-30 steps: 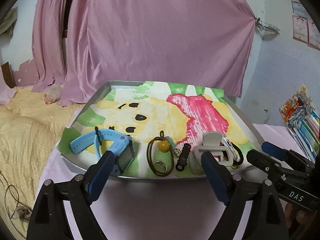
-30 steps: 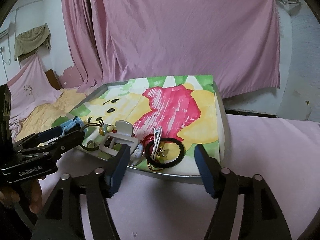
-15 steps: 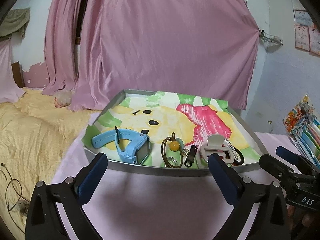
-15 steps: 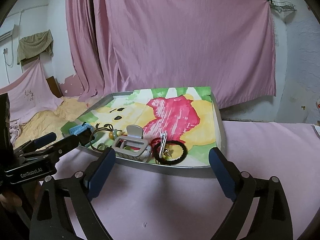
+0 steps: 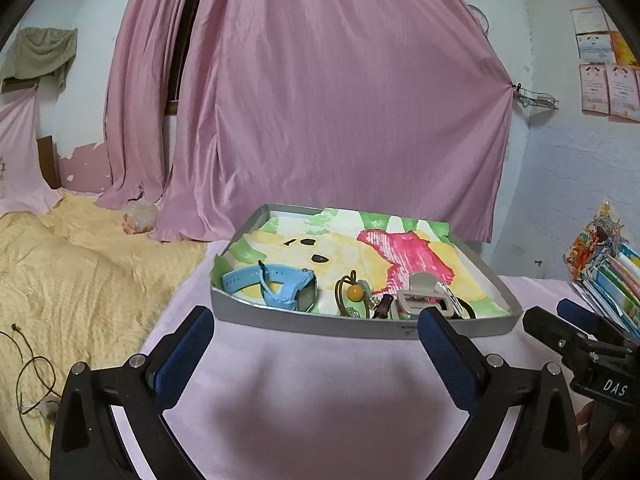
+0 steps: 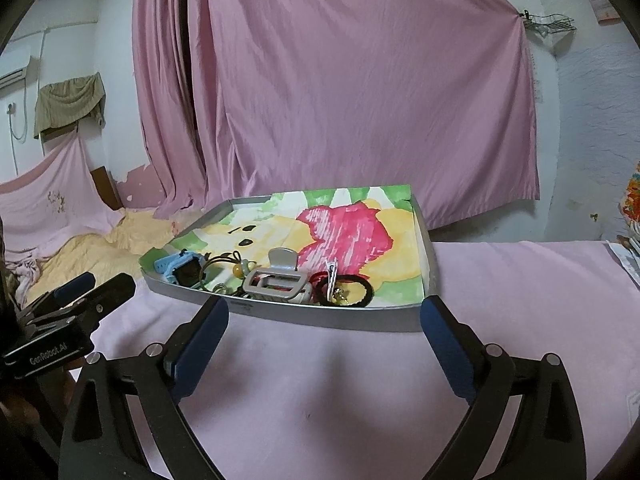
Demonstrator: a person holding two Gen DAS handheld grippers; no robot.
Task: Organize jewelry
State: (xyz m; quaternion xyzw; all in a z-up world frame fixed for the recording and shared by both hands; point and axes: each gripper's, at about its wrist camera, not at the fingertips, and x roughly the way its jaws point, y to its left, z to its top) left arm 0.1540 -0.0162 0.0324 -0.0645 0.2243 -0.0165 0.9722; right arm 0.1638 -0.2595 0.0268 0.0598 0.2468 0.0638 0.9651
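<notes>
A: Where's the jewelry?

B: Along the near edge of the tray (image 5: 360,326) on the counter (image 5: 304,392). Both tongs, left (image 5: 316,340) and right (image 6: 325,330), gape empty.

A: Handling?

B: Blue watch (image 5: 280,284): light, pinch its flexible strap. Grey clip (image 6: 276,280): rigid. Black hair tie (image 6: 362,292): limp.

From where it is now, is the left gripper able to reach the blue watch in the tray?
Probably yes. The left gripper is open and empty, short of the tray. The blue watch lies just behind the near rim, with nothing on it. The gripper would only have to pass over that low rim.
</notes>
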